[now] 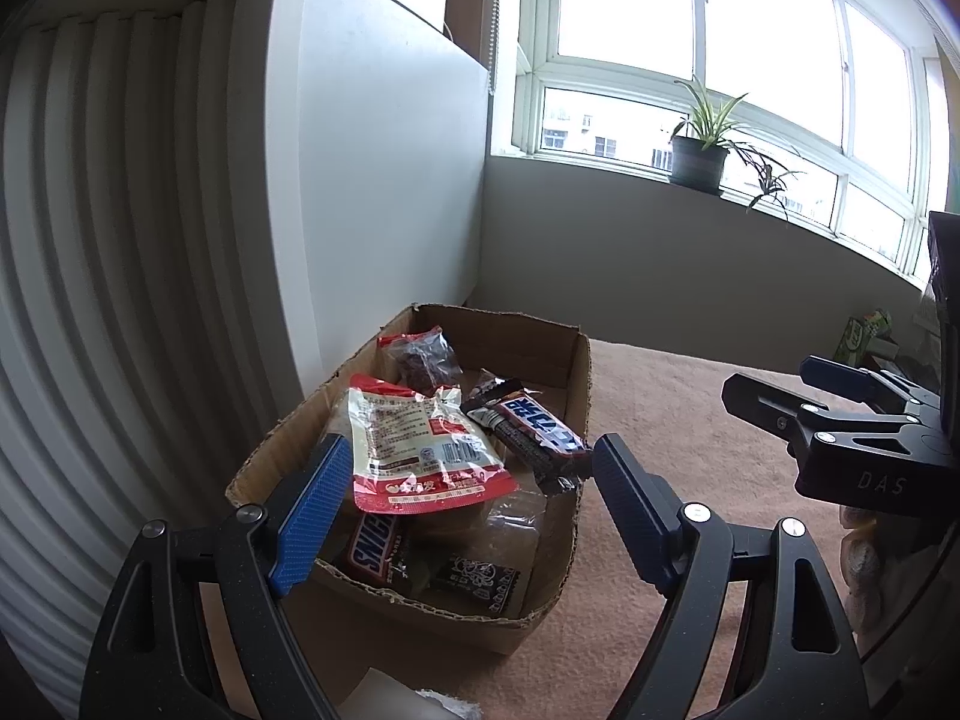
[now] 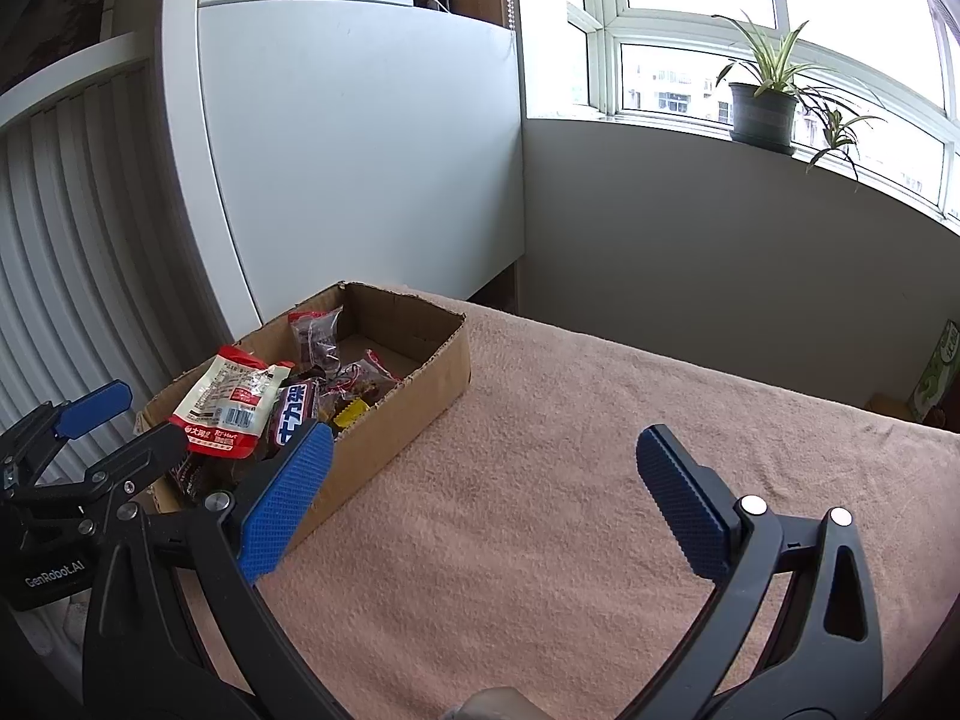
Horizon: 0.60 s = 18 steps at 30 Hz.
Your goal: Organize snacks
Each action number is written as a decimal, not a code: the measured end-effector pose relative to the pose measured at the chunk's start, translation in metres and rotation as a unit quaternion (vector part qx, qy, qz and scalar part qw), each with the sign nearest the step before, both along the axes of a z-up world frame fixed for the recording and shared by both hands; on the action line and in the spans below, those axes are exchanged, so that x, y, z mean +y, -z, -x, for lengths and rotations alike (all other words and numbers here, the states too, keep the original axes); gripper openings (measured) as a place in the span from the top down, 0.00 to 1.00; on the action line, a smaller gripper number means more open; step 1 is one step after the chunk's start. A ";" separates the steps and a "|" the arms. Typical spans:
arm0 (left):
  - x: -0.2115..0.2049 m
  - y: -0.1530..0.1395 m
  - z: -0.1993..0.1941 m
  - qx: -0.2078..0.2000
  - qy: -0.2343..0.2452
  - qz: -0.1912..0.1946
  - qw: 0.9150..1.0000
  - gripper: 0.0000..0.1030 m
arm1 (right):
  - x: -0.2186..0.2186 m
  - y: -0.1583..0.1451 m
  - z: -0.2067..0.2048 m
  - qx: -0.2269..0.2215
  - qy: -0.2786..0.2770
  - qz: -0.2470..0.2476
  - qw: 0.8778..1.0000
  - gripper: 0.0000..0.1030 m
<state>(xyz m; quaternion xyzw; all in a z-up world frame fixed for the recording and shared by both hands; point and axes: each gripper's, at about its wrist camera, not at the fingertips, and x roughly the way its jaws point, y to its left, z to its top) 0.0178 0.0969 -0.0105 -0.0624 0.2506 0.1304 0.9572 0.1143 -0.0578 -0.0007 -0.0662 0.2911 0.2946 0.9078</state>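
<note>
An open cardboard box [image 1: 576, 396] [image 2: 432, 372] stands on the pink towel at the left, holding several snacks: a red-and-white pouch [image 1: 420, 444] [image 2: 231, 405] on top, a Snickers bar [image 1: 534, 429] [image 2: 294, 414] beside it, another Snickers bar [image 1: 372, 546] underneath, and a clear bag of dark fruit [image 1: 426, 357] [image 2: 315, 333] at the far end. My left gripper [image 1: 471, 507] [image 2: 99, 420] is open and empty, just above the box's near end. My right gripper [image 2: 483, 504] [image 1: 774, 390] is open and empty over the towel, right of the box.
The pink towel [image 2: 600, 450] covers the table. A white cabinet [image 2: 360, 150] and a ribbed white panel [image 1: 90, 300] stand behind and left of the box. A potted plant [image 2: 762, 108] sits on the windowsill. A green carton [image 2: 939, 378] is at the far right.
</note>
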 end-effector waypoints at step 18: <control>-0.001 -0.001 0.001 0.000 0.002 -0.001 1.000 0.20 | 0.002 0.002 0.000 0.001 0.003 0.001 1.000 0.00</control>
